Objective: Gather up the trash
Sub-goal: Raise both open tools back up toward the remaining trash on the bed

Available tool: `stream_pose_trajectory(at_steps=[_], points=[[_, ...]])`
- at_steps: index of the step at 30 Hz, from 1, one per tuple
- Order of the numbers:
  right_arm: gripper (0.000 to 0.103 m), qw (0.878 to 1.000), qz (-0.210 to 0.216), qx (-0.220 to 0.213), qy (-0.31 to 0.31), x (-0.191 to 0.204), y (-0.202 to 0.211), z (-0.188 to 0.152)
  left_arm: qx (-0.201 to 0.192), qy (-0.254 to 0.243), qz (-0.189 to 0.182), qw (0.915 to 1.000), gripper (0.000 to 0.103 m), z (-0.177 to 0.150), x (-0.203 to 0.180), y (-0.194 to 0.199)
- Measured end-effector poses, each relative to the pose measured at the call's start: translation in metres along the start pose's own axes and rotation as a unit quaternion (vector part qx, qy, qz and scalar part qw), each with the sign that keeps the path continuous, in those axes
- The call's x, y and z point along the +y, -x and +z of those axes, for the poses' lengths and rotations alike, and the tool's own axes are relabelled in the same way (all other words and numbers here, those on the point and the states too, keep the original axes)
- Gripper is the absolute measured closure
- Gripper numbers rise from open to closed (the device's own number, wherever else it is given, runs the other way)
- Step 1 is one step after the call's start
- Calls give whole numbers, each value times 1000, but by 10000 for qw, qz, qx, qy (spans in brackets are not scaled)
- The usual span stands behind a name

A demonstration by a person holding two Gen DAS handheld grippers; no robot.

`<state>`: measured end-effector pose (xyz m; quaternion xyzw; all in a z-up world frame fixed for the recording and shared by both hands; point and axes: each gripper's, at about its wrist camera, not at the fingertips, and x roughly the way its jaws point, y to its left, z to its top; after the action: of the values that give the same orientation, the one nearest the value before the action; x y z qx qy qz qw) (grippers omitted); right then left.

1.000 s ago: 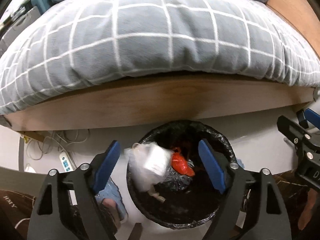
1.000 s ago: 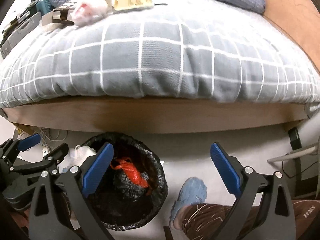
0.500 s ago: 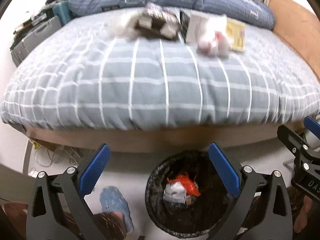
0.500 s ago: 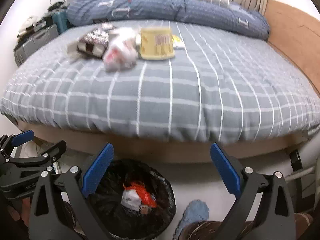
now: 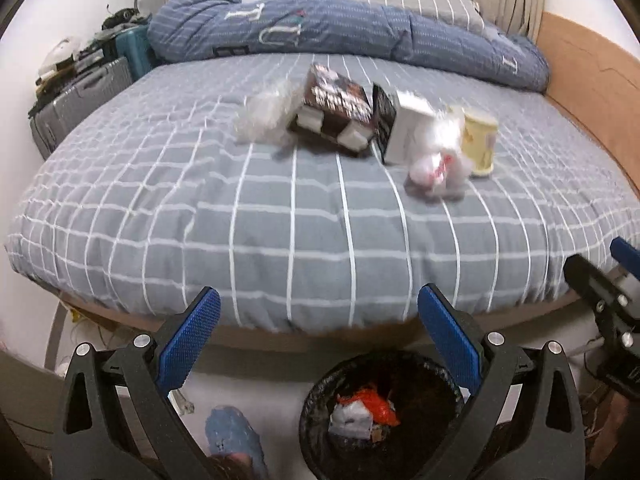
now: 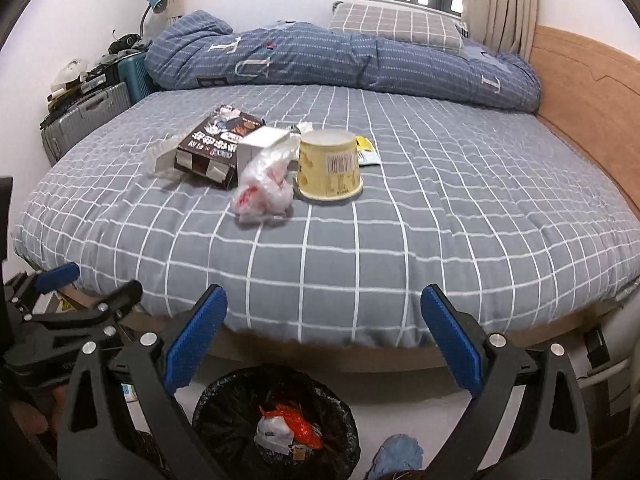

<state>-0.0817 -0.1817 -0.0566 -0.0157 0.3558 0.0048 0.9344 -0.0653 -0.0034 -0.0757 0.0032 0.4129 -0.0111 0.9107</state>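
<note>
Grey checked cotton covers the bed (image 6: 400, 220), white grid lines on a soft, slightly puckered quilted top. Wooden frame along the near edge, wooden headboard (image 6: 580, 92) at right. Blue striped duvet (image 6: 340, 60) bunched along the far side, one checked pillow (image 6: 396, 26) behind it.

Trash on the bed, one cluster left of centre:
- one dark brown carton (image 6: 218, 148), rectangular, end flaps open, printed lettering on top
- one small white box (image 6: 260, 144), touching the carton's right side
- one crumpled clear plastic bag (image 6: 264, 188) with red print, nearest item in the cluster, touching the cup
- one pale yellow paper cup (image 6: 328, 168), upside down, barcode on its side
- one small yellow sachet (image 6: 366, 152), flat, just behind the cup
- one clear wrapper (image 5: 266, 114) left of the carton, blurred

Round bin (image 6: 276, 420) on the floor against the near edge of the bed, lined with a glossy black bag. Inside: one orange plastic scrap (image 6: 292, 420) and one crumpled white wrapper (image 6: 272, 434).

Left gripper (image 5: 318, 340): blue ribbed pads spread wide, nothing between them, above the bin. Right gripper (image 6: 324, 338): likewise spread wide and empty, above the bin.

Two suitcases at far left, one grey (image 6: 84, 120), one teal (image 6: 134, 74).
</note>
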Motion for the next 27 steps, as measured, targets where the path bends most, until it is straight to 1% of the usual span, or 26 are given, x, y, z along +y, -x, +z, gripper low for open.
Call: stream_pose_trajectory(at_steps=[5,9,13,18,24,27], points=[[10,9998,137,-139,-54,3,-9,16,-189,197,-11,9996,6,27,16,-3],[10,9995,212,-219,-7,8,-21,30,-303,301,89,9990,6,51,31,-13],[10,9995,264,-186,14,14,-37,42,-372,393,193,9983,6,76,50,-27],[10,9994,313,-130,109,24,-60,56,-334,456,220,9982,7,104,66,-52],[10,9991,389,-44,184,35,-84,68,-261,420,324,9983,7,132,73,-82],[12,9988,444,35,201,42,-98,72,-183,406,381,9983,7,145,77,-99]])
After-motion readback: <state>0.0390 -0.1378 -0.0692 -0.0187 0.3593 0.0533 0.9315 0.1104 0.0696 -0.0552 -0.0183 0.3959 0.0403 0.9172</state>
